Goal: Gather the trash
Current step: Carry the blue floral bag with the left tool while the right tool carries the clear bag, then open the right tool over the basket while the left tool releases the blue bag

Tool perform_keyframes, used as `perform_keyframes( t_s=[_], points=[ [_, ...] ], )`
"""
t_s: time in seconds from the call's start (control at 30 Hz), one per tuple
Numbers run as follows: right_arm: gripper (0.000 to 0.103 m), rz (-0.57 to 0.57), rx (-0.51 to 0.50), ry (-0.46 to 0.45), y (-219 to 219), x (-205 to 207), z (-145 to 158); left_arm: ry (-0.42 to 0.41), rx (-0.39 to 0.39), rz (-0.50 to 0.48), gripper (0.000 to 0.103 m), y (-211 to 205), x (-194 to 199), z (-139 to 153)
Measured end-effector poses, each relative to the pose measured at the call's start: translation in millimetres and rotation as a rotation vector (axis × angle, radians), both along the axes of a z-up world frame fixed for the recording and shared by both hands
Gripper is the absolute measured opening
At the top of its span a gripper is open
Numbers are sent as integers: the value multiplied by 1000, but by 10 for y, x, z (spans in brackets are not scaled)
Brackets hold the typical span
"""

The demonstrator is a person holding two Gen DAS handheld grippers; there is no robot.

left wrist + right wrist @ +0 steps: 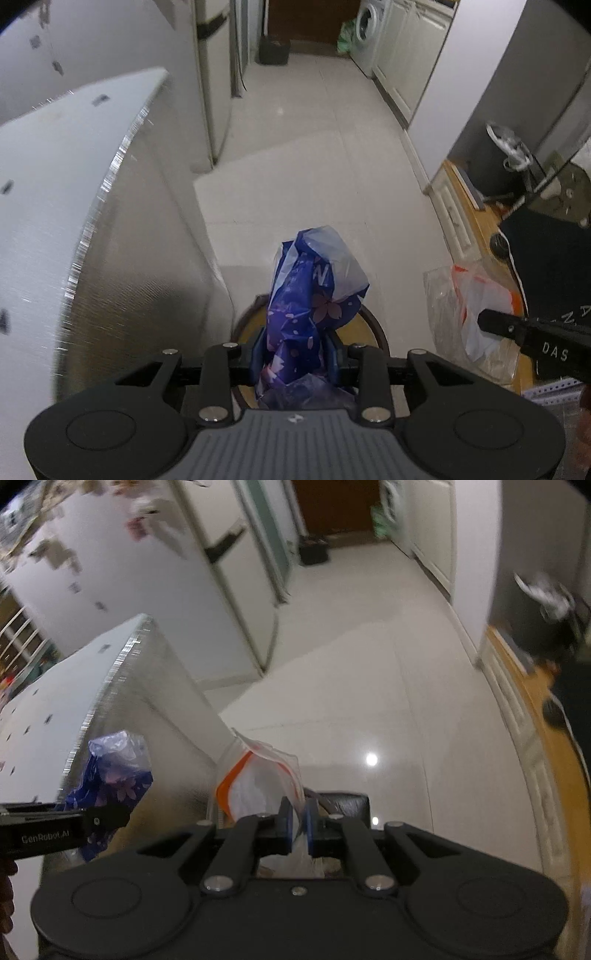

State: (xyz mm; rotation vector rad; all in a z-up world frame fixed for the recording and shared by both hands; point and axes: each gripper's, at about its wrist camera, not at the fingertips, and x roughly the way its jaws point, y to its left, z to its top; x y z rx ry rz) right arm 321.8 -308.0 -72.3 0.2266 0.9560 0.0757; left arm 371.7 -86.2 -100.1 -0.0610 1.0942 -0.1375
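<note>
A crumpled blue wrapper with pink flowers (310,295) sticks up between the blue pads of my left gripper (295,360), which is shut on it over a round brown-rimmed stool (373,325). The same blue wrapper (110,775) shows at the left of the right wrist view, beside the left gripper's black body (48,834). My right gripper (299,829) is shut on a clear plastic bag with an orange stripe (258,779); that clear bag (469,310) and the right gripper's black finger (532,332) appear at the right of the left wrist view.
A white cabinet with a shiny edge (62,192) stands close on the left. Pale tiled floor (314,155) stretches ahead to a dark bin (274,50) and a washing machine (369,26). A black box (343,805) lies below my right gripper. A wooden surface (480,218) runs along the right.
</note>
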Motion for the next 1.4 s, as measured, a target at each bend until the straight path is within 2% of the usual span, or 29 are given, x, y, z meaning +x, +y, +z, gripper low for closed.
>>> perform_keyframes(
  t_s=[0.23, 0.43, 0.57, 0.73, 0.87, 0.97, 1.03, 1.17, 1.27, 1.33, 1.4],
  points=[
    [7, -111, 37, 76, -235, -35, -585, 73, -21, 17, 34, -82, 124, -600],
    [7, -145, 114, 107, -235, 11, -972, 118, -39, 67, 34, -12, 229, -1086],
    [7, -177, 146, 158, -96, 131, -1274, 137, -49, 93, 34, 47, 274, -1350],
    [7, -282, 137, 228, 173, 253, -1653, 159, -55, 96, 34, 37, 335, -1664],
    [7, -378, 152, 317, 387, 309, -1974, 169, -66, 92, 34, 88, 351, -1848],
    [8, -435, 137, 351, 513, 314, -2111, 174, -63, 88, 34, 106, 376, -1971],
    [8, -458, 88, 337, 604, 305, -2127, 177, -69, 86, 34, 126, 400, -2054],
    [8, -491, 83, 333, 671, 247, -2164, 186, -73, 82, 34, 88, 471, -2205],
    [13, -548, 103, 369, 611, 261, -2237, 190, -81, 76, 34, 71, 489, -2280],
    [28, -574, 108, 385, 588, 267, -2258, 190, -82, 61, 34, 57, 502, -2324],
    [33, -575, 80, 378, 601, 276, -2244, 194, -76, 49, 34, 31, 515, -2370]
  ],
)
